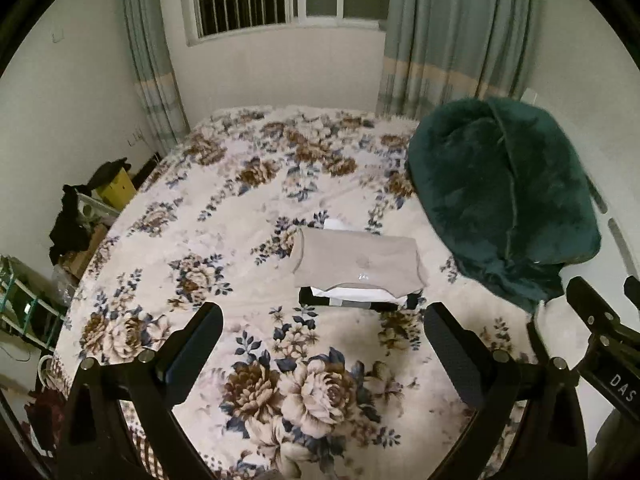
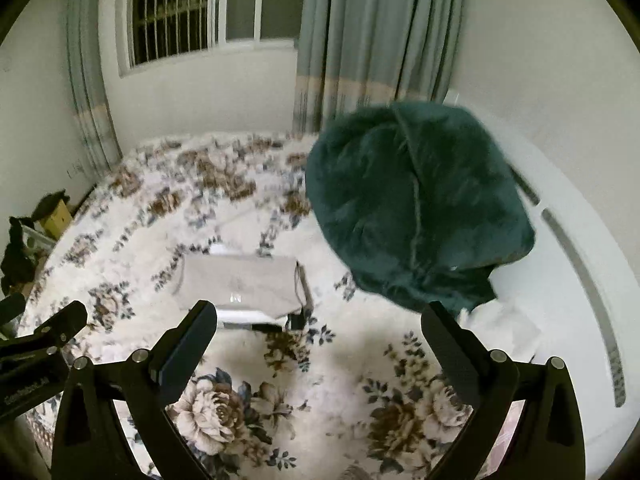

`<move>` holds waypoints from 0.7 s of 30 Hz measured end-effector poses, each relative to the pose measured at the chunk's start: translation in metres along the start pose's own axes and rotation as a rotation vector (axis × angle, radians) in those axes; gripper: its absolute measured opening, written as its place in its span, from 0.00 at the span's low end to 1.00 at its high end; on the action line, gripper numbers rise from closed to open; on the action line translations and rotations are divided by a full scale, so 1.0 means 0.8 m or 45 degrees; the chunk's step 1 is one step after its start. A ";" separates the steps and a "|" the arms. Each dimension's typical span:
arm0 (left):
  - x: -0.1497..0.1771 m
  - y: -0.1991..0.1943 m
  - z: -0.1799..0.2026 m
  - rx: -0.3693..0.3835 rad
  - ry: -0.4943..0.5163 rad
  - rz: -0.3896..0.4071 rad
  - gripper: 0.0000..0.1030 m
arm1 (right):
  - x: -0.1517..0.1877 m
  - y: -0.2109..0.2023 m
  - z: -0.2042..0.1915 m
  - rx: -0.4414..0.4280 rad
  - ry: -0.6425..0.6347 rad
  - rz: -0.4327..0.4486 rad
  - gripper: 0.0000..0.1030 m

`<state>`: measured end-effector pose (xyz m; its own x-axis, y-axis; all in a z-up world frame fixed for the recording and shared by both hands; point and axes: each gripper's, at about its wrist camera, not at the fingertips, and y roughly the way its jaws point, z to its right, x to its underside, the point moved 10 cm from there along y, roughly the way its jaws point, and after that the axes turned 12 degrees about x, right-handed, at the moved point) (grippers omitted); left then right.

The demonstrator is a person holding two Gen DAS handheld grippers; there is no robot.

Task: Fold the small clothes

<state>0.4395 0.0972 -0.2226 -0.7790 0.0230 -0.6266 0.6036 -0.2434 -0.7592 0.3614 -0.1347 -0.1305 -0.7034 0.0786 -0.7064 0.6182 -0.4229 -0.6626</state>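
Black two-finger left gripper [image 1: 322, 330]: fingers spread wide, holding nothing, poised above the floral blanket.

Black two-finger right gripper [image 2: 320, 326]: likewise spread wide and unloaded.

Cream plush bedspread with brown and blue roses [image 1: 224, 208]: one, covering the bed.

Folded beige knit garment [image 1: 356, 264]: one, lying mid-bed just beyond both grippers, topmost of a small stack. Judged light, soft and limp; it would likely sag unless pinched at an edge or corner.

Folded black, white and grey garment [image 1: 360, 300]: at least one beneath the beige piece; exact count cannot be told.

Dark green plush fleece bundle [image 1: 500, 200]: one, heaped at the right of the bed; probably bulkier and heavier.
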 end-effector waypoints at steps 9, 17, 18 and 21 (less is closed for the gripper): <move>0.001 -0.110 0.029 -0.005 0.009 0.113 1.00 | -0.009 -0.155 0.066 -0.027 0.069 0.132 1.00; 0.016 -0.157 0.041 -0.008 0.017 0.164 1.00 | 0.003 -0.212 0.097 -0.045 0.072 0.171 1.00; 0.019 -0.161 0.043 -0.006 0.018 0.169 1.00 | 0.003 -0.215 0.100 -0.044 0.073 0.174 1.00; 0.022 -0.164 0.045 -0.004 0.021 0.171 1.00 | 0.005 -0.221 0.105 -0.051 0.074 0.175 1.00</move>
<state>0.3408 0.0945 -0.1278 -0.6882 0.0061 -0.7255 0.7029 -0.2421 -0.6688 0.2194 -0.1356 0.0048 -0.5906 0.0755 -0.8034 0.7214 -0.3967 -0.5676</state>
